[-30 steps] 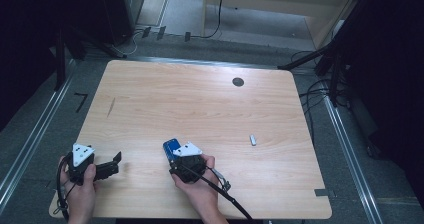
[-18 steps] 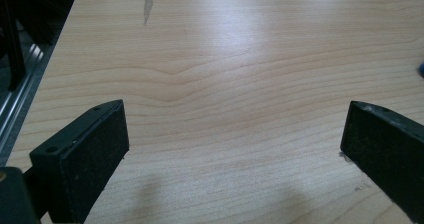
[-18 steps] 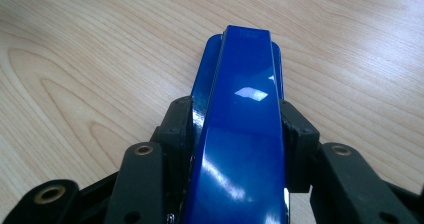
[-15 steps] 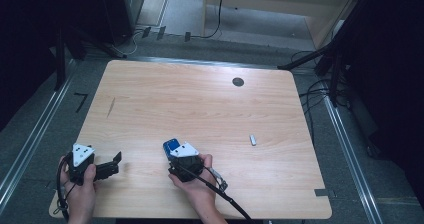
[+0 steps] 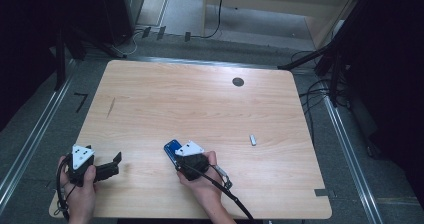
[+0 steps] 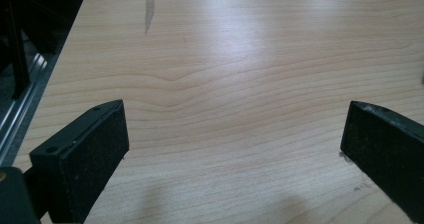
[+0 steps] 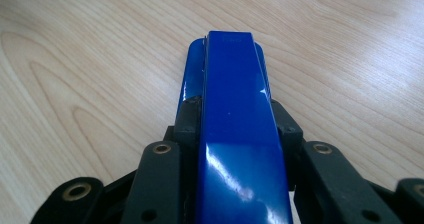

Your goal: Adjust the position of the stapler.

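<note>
Each hand carries a black two-jaw gripper. The left gripper (image 5: pixel 112 165) and the right gripper (image 5: pixel 176 153) each bear a grey three-cornered plate on top, marked with small dark dots, probably screws or markers. A black cable trails from each unit toward the table's near edge. In the left gripper view, the pads (image 6: pixel 95 154) are flat, rectangular and matte black, with small round holes in the jaw bodies. In the right gripper view, the linkage arms carry brass-coloured pivot bushings. Forearms are bare; no sleeves visible.
</note>
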A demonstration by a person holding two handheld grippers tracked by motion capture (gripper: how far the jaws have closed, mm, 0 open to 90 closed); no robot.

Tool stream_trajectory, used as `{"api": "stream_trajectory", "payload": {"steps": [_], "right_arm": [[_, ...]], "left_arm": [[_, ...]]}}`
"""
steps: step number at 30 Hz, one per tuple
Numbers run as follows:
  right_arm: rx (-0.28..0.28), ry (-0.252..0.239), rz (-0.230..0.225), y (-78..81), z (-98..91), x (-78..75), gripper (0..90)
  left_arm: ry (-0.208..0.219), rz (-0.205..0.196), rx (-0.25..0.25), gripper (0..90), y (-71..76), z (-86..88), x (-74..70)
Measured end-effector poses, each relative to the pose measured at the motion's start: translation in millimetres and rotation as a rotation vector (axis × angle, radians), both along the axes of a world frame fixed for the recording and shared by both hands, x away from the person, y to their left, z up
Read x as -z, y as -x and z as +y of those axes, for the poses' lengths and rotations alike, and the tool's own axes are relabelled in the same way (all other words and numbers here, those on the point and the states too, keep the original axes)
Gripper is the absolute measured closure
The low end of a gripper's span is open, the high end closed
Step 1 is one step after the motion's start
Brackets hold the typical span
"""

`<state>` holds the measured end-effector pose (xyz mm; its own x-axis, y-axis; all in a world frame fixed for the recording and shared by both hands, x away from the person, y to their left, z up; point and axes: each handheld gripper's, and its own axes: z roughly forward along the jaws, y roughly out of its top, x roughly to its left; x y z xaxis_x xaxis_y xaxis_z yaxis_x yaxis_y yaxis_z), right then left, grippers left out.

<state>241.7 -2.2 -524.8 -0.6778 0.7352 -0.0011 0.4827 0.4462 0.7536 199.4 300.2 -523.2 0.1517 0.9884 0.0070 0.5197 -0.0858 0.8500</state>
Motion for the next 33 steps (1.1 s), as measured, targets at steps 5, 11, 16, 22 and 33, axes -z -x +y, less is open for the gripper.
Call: {"api": "stream_trajectory", "payload": {"steps": [5,11,16,22,33], "right_arm": [[-0.037,0.003,-0.010,3.2,-7.2,0.6,67.1],[-0.077,0.009,-0.023,8.1,-17.6,1.0,67.2],[-0.109,0.023,-0.029,12.0,-26.5,0.7,67.2],[-0.136,0.039,-0.045,16.4,-33.8,0.4,67.3],[-0.163,0.050,-0.052,23.5,-54.3,0.7,67.3]], "left_arm": [[-0.025,-0.002,0.024,0.0,1.4,-6.5,-0.7],[-0.042,-0.006,0.072,0.0,4.0,-19.3,-2.7],[-0.043,-0.007,0.106,0.0,6.7,-28.9,-3.6],[-0.028,-0.010,0.135,0.0,9.4,-37.5,-4.5],[-0.022,-0.019,0.198,0.0,14.5,-58.9,-5.7]]}}
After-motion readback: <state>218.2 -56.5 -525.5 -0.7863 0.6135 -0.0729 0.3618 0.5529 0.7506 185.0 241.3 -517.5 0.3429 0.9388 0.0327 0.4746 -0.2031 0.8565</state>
